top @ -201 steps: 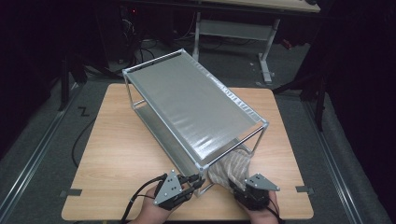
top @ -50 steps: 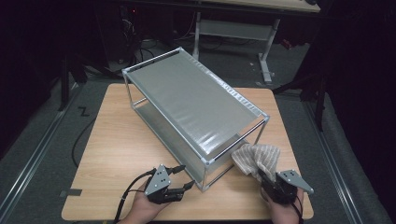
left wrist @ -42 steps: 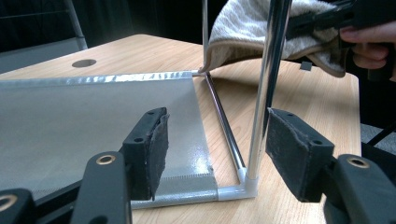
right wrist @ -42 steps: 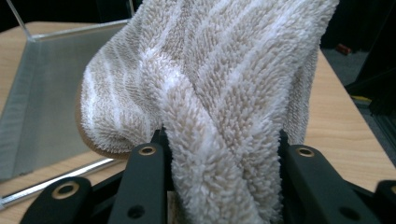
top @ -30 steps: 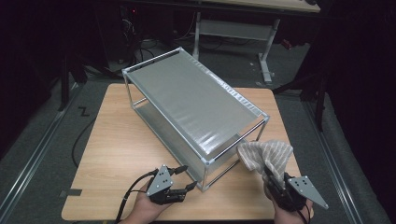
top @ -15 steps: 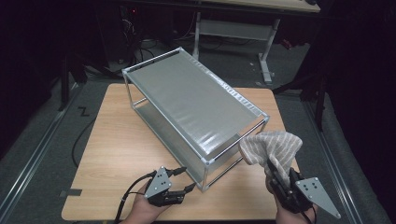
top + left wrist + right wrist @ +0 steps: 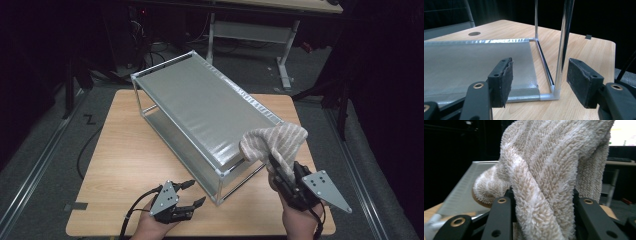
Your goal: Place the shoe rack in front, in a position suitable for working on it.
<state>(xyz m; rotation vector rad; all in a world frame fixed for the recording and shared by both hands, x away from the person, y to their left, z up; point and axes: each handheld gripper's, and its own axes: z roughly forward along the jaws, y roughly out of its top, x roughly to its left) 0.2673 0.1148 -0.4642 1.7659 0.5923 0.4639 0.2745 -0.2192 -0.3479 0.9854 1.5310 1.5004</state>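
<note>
A silver two-tier metal rack (image 7: 200, 107) stands slantwise on the wooden table (image 7: 125, 155). My right gripper (image 7: 278, 171) is shut on a beige striped towel (image 7: 277, 142), holding it up beside the rack's near right top corner. In the right gripper view the towel (image 7: 549, 165) bulges between both jaws, with the rack's top shelf (image 7: 461, 192) behind. My left gripper (image 7: 196, 192) rests low by the table's front edge, open and empty, pointing at the rack's near corner. In the left gripper view the rack's corner leg (image 7: 562, 45) stands just beyond the open gripper (image 7: 539, 80), beside the lower shelf (image 7: 474, 57).
A black cable (image 7: 85, 150) trails off the table's left side. Grey tape (image 7: 79, 206) marks the front left corner. Bare wood lies left of the rack and along the front edge. A metal-legged desk (image 7: 250, 30) stands on the dark floor behind.
My right gripper has risen with the towel, carrying it up and slightly left to the rack's top corner. The left gripper has stayed where it was, open.
</note>
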